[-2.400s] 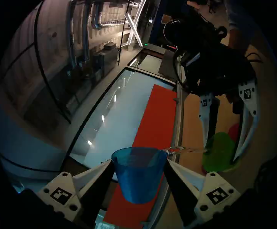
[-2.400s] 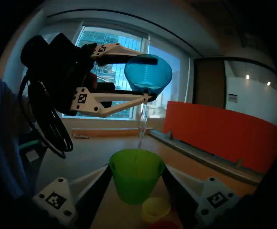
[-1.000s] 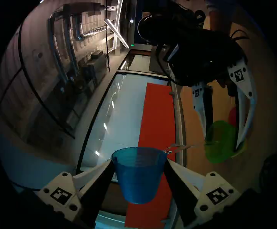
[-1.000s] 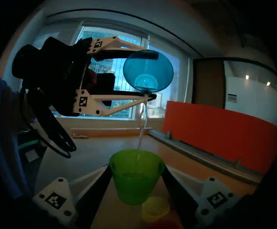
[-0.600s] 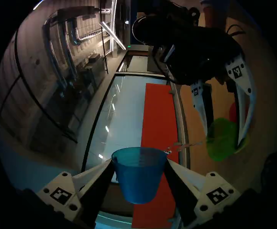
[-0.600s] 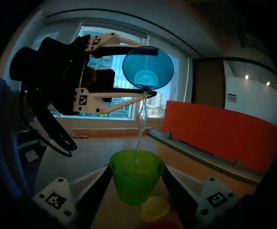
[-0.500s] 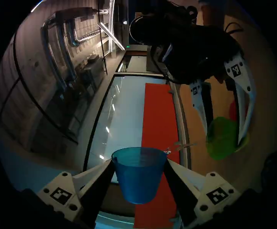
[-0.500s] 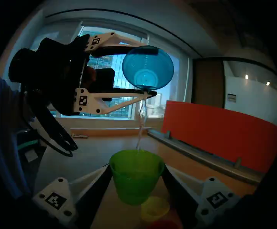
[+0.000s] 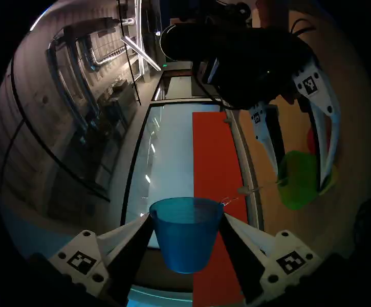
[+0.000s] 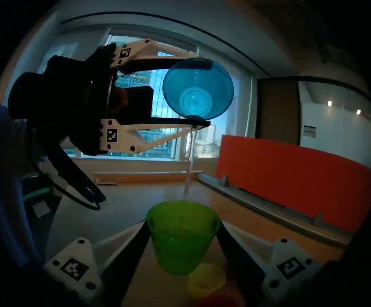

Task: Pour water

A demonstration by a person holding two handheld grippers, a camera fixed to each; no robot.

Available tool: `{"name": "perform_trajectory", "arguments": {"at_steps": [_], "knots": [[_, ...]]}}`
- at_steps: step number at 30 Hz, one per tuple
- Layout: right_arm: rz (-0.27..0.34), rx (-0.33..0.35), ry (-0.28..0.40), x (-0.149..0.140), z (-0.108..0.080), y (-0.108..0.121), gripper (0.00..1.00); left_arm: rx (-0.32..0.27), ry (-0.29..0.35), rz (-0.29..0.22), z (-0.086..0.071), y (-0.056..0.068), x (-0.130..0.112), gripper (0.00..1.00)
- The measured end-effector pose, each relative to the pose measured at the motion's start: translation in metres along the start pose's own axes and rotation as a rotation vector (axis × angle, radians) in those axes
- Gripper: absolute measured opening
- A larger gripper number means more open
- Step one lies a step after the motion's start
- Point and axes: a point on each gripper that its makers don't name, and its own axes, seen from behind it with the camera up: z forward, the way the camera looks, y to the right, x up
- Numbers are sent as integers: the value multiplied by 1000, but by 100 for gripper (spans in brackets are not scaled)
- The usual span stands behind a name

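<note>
- The left gripper (image 9: pixel 186 217) was closed on a blue cup (image 9: pixel 186 240), with both fingers pressed against its sides at the lower centre of the left gripper view.
- In the right gripper view that blue cup hung at upper centre. It was tipped far over, so its mouth faced the camera.
- A thin stream of water (image 10: pixel 188 169) fell from the cup's lower rim, straight down the middle of the frame.
- The right gripper (image 10: pixel 182 225) clamped a green cup (image 10: pixel 182 245) between its two fingers at lower centre of its own view. The cup was upright and directly under the stream, with water showing inside.
- In the left gripper view the right gripper and the green cup appeared at the right of the frame, with one white finger on either side of the cup.
- A yellow cup (image 10: pixel 205 279) sat just below the green cup, near the bottom edge of the right gripper view, on a wooden table (image 10: pixel 118 204).
- Farther out, a red-orange panel (image 10: pixel 298 174) ran along the right side, and a bright window (image 10: pixel 144 87) stood behind the left gripper at upper left.
</note>
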Motion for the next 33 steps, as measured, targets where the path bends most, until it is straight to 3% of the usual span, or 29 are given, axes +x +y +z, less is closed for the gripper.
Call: {"name": "perform_trajectory", "arguments": {"at_steps": [12,23,27,33], "knots": [[3,-5,2,0,1,1,92,8,7,64,-2,-1,5,86],[5,-8,5,1,3,2,92,9,11,58,-1,-4,5,86],[5,-10,6,1,2,2,92,5,6,12,1,-3,3,86],[11,-17,16,4,1,4,92,-6,-1,-149,3,1,-1,86]]}}
